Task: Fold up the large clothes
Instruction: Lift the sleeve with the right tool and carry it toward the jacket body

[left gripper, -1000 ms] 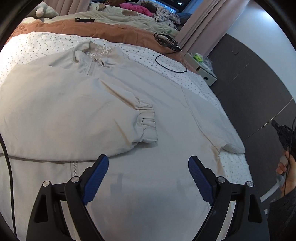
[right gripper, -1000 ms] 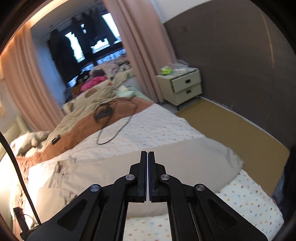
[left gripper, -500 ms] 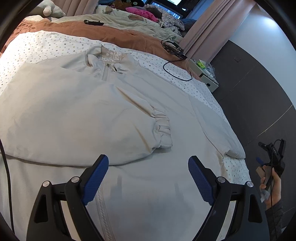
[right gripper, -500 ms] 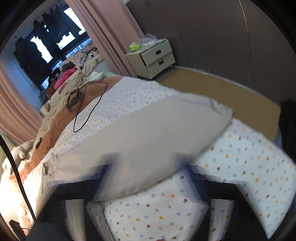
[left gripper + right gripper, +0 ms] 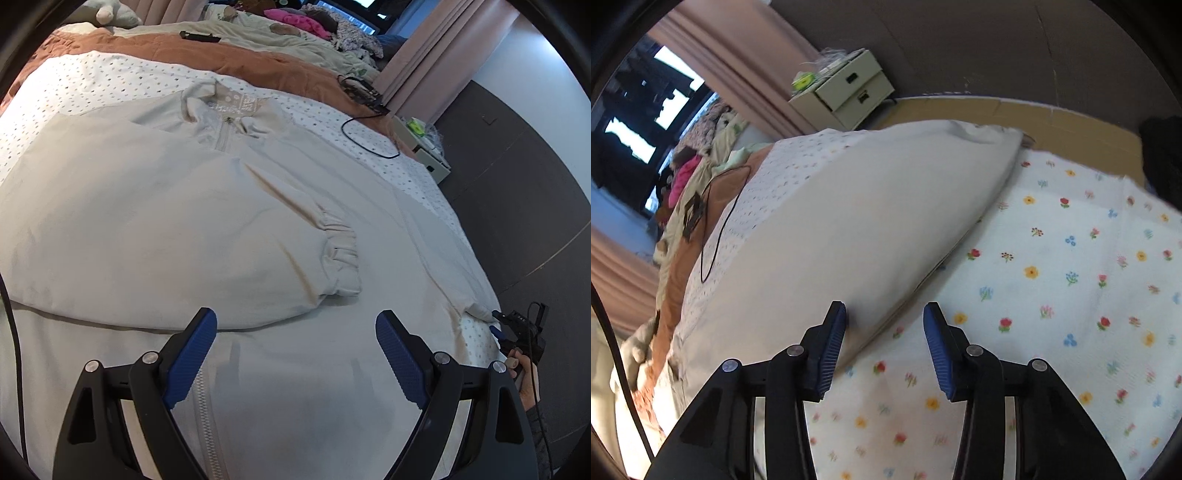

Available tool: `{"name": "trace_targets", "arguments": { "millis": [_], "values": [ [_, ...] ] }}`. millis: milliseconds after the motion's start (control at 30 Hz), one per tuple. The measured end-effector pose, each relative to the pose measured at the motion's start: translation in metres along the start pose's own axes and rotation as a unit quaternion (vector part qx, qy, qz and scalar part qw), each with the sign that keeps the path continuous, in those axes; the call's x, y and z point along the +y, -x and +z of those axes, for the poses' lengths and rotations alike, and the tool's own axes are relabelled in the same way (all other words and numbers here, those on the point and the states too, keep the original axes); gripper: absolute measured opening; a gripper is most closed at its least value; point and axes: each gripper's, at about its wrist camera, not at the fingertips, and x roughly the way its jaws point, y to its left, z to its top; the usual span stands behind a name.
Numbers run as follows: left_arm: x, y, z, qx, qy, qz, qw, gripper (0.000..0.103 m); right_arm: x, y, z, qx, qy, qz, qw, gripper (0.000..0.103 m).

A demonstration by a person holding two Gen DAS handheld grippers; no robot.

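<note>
A large beige zip jacket point(image 5: 288, 206) lies flat on the bed, collar at the far end. Its left sleeve point(image 5: 184, 236) is folded across the chest, cuff point(image 5: 341, 258) near the middle. The right sleeve point(image 5: 849, 229) lies stretched out along the bed's right side. My left gripper point(image 5: 295, 350) is open and empty, hovering over the jacket's lower front by the zipper. My right gripper point(image 5: 884, 339) is open and empty, low over the near edge of the right sleeve; it also shows in the left wrist view point(image 5: 517, 328) at the sleeve's cuff end.
The bed has a white flowered sheet point(image 5: 1071, 277) and a brown blanket point(image 5: 221, 51) at the far end with a black cable point(image 5: 369, 136) on it. A cream nightstand point(image 5: 846, 92) stands beside the bed by the pink curtain point(image 5: 738, 66). The floor lies to the right.
My right gripper has opened from shut and dropped down to the right sleeve's edge. My left gripper stays open and has drifted slightly toward the hem.
</note>
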Motion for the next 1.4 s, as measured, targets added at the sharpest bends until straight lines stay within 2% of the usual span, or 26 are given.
{"name": "trace_targets", "arguments": {
  "millis": [100, 200, 233, 267, 300, 367, 500, 700, 900, 1100, 1400],
  "values": [
    [0.004, -0.004, -0.001, 0.003, 0.004, 0.007, 1.0, 0.089, -0.003, -0.011, 0.008, -0.014, -0.011, 0.014, 1.0, 0.042],
    [0.006, -0.008, -0.002, 0.002, 0.01, 0.011, 0.9999, 0.089, 0.0, -0.02, 0.013, -0.018, 0.007, 0.007, 1.0, 0.041],
    [0.006, -0.012, -0.002, 0.005, 0.009, 0.007, 0.9999, 0.089, 0.002, -0.023, 0.012, -0.02, 0.018, -0.005, 1.0, 0.035],
    [0.008, -0.016, -0.002, 0.008, 0.009, 0.009, 0.9999, 0.09, 0.003, -0.021, 0.009, -0.021, 0.026, -0.016, 0.999, 0.013],
    [0.01, -0.02, -0.002, 0.013, 0.013, 0.013, 0.9997, 0.09, 0.006, -0.02, 0.01, -0.022, 0.03, -0.014, 0.999, 0.006],
    [0.015, -0.025, -0.003, 0.02, 0.025, 0.013, 0.9994, 0.089, 0.012, -0.013, 0.008, -0.037, 0.038, -0.006, 0.999, 0.0],
    [0.023, -0.028, -0.005, 0.022, 0.037, 0.017, 0.9989, 0.089, 0.043, 0.011, 0.008, -0.076, 0.088, 0.001, 0.993, 0.0],
    [0.032, -0.031, -0.007, 0.029, 0.054, 0.012, 0.998, 0.089, 0.104, 0.063, 0.005, -0.124, 0.144, 0.042, 0.981, 0.0],
    [0.038, -0.018, -0.003, 0.015, 0.059, -0.002, 0.9981, 0.089, 0.166, 0.103, -0.018, -0.142, 0.205, 0.097, 0.964, 0.0],
    [0.05, 0.0, 0.004, -0.006, 0.074, -0.009, 0.9972, 0.089, 0.217, 0.128, -0.053, -0.132, 0.25, 0.157, 0.946, 0.0],
    [0.07, 0.027, 0.014, -0.039, 0.092, -0.013, 0.9949, 0.089, 0.264, 0.132, -0.108, -0.074, 0.279, 0.24, 0.927, 0.0]
  ]
}}
